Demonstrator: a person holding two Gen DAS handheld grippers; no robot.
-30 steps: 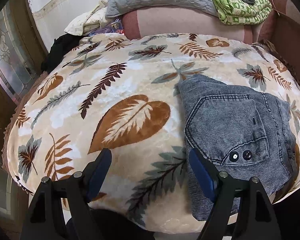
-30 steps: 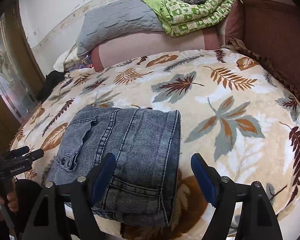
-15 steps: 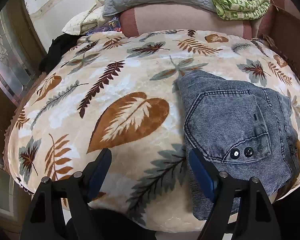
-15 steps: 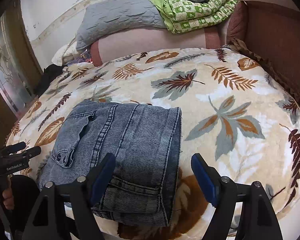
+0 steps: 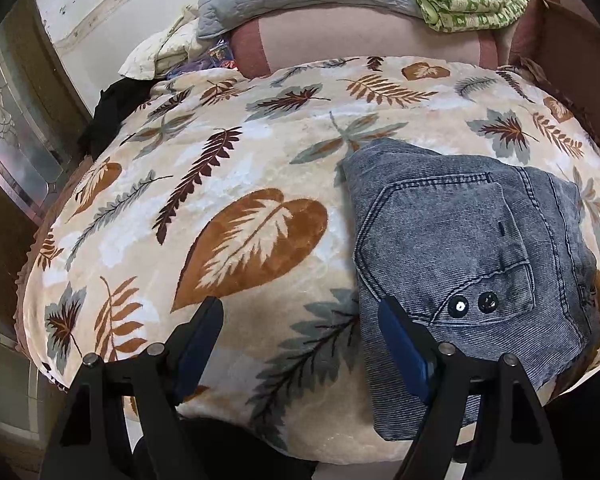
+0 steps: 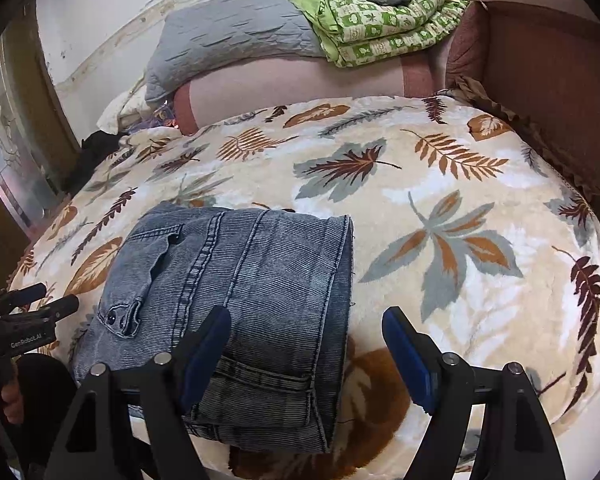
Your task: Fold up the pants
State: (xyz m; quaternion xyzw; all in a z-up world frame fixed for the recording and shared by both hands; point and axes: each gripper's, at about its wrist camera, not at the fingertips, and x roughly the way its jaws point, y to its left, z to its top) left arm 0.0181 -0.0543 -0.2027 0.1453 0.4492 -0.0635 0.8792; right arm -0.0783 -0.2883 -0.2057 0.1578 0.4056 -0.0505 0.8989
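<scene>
a: pants first. where are they?

b: grey-blue washed denim pants [image 6: 236,300] lie as a compact folded bundle on the cream plush blanket with brown and grey leaf print [image 6: 440,208] that covers the bed. they sit just ahead of the right claw [image 6: 306,354], under and past its left finger, with the bundle's straight right edge lying between the two fingers. from the left claw [image 5: 300,344] they lie off to the right, beyond its right finger.

a: claws holding anything?

b: no. both are released, jaws standing wide with nothing between the pads. the left claw [image 6: 32,312] hovers over bare blanket, beside the bundle.

a: so how far along?

b: i'd judge it nearly finished, maybe done. the legs look tucked under; a back pocket with two dark snaps [image 5: 472,302] faces up and the waistband sits at the near edge. the outline is roughly rectangular.

a: anything left?

b: perhaps squaring the slightly uneven near edge that droops over the bed's front. whether another fold is wanted, i can't tell.

a: clutter nearby?

b: a grey quilted pillow [image 6: 236,36] and a folded green patterned quilt [image 6: 384,28] lie far ahead of both claws, well apart from the pants.
</scene>
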